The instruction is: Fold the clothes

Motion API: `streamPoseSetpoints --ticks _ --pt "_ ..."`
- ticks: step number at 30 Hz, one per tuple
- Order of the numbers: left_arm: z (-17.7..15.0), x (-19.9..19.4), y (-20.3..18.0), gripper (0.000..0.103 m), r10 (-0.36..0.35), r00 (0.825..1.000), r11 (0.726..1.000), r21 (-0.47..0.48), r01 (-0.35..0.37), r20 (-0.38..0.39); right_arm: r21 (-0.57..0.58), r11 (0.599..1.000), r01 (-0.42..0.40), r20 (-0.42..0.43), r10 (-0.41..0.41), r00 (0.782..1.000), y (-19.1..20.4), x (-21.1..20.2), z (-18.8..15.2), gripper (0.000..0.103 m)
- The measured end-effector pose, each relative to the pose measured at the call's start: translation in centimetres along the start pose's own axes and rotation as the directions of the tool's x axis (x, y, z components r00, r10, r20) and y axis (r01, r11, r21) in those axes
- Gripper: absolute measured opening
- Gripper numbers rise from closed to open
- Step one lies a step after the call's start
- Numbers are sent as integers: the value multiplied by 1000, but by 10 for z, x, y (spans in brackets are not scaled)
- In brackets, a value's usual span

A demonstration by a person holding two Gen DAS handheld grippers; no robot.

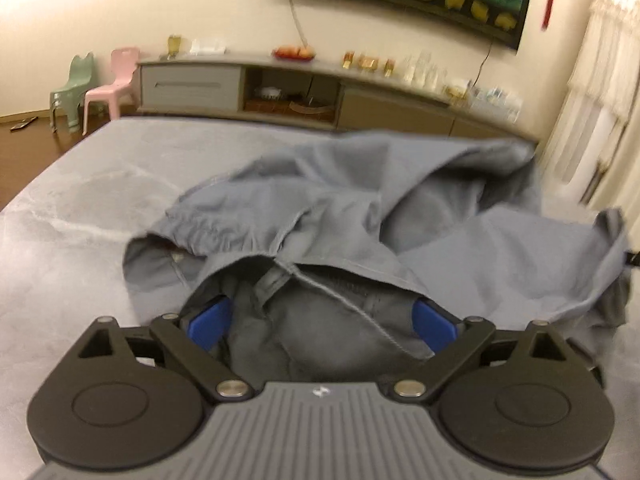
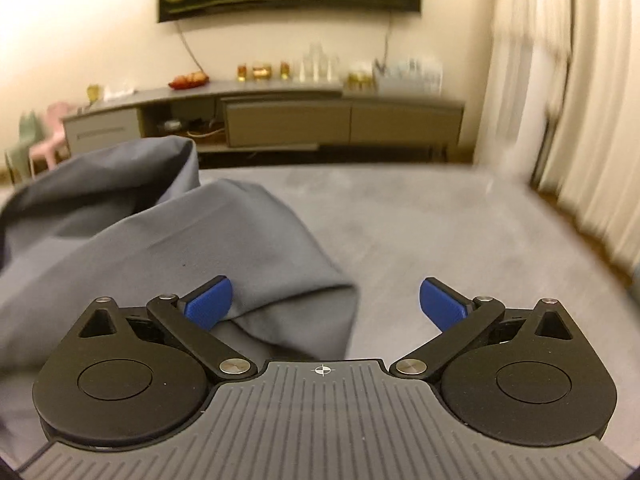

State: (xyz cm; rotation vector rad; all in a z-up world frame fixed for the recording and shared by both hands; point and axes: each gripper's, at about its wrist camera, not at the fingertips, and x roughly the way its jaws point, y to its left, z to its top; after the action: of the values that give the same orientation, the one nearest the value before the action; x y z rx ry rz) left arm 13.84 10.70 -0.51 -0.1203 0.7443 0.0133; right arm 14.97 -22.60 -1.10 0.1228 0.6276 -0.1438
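Both blue-padded claws are being held wide open: left gripper (image 1: 322,322) straddling crumpled grey-blue cotton trousers (image 1: 360,200), right gripper (image 2: 326,304) gripping nothing, its left pad (image 2: 210,304) beside the cloth.

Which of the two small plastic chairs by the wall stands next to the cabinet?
The pink chair. In the left wrist view it stands right beside the end of the grey cabinet, while the green chair is farther out on its other side.

Cream wall (image 2: 80,20), long grey sideboard (image 1: 192,84), white curtains (image 2: 580,120).
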Motion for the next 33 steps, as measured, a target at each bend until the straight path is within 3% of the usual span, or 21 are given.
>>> streamPoseSetpoints --ticks 1,3,6,7,8,9,11,12,13,14,16,18,20,21,23,27,29,30,31,32,33 --pt "-1 6 -3 74 12 1000 1000 4 -12 -13 38 998 -41 -26 42 999 -3 4 -4 68" --pt "1 17 -6 13 28 999 1000 10 -27 -32 116 986 -121 -75 130 989 -10 13 -14 44" --pt "18 11 5 5 8 1000 998 -60 -7 15 91 986 -138 13 137 990 -4 -6 -17 6" --pt "30 -4 13 5 -32 997 993 -112 39 69 76 990 -119 155 106 982 -5 -31 -13 0" --pt "43 -28 22 5 -76 985 984 -147 98 152 63 994 -94 306 71 949 -5 -58 -8 0" --pt "56 -58 30 5 -101 961 978 -153 143 256 17 998 -57 483 42 875 -1 -96 -4 0" --pt "73 -114 49 5 -95 903 974 -148 172 418 -73 997 -33 672 74 737 3 -159 2 0" --pt "76 -129 62 6 -82 893 968 -178 177 443 -115 993 -16 748 97 656 5 -190 5 0" --pt "77 -137 76 6 -64 891 960 -215 178 450 -88 995 -52 693 99 714 -1 -180 2 0" --pt "73 -131 90 7 -32 908 950 -269 157 417 -49 995 -91 615 102 782 -7 -165 -1 1" --pt "59 -103 113 8 49 953 928 -367 67 297 42 987 -156 438 123 891 -21 -134 -9 52" --pt "46 -69 122 11 31 987 917 -397 35 159 144 969 -199 244 160 957 -34 -103 -16 65" --pt "33 -42 126 23 -17 999 913 -407 35 46 244 929 -277 73 268 961 -36 -67 -34 71" --pt "25 -38 123 45 -41 999 918 -394 48 27 263 918 -297 26 302 953 -33 -55 -43 80" --pt "13 -38 113 71 -51 999 935 -350 52 12 255 917 -307 -28 324 946 -25 -39 -56 94" --pt "-1 -37 90 94 -31 1000 964 -263 28 -7 133 951 -278 -56 287 956 -11 -27 -68 99" --pt "-4 -26 81 96 -17 999 970 -242 6 -41 92 960 -265 -73 272 960 -11 -23 -74 97" --pt "-6 -20 76 96 -10 998 973 -231 -4 -58 83 961 -265 -91 273 958 -8 -17 -76 79" --pt "-8 -14 71 95 -2 997 975 -220 -14 -75 71 960 -272 -115 279 953 -4 -10 -76 51" --pt "-9 -8 69 88 13 996 977 -212 -32 -88 43 965 -258 -126 261 957 2 -5 -76 44" --pt "-7 -2 70 57 38 995 975 -213 -57 -93 -21 975 -222 -70 220 973 10 -11 -73 23"
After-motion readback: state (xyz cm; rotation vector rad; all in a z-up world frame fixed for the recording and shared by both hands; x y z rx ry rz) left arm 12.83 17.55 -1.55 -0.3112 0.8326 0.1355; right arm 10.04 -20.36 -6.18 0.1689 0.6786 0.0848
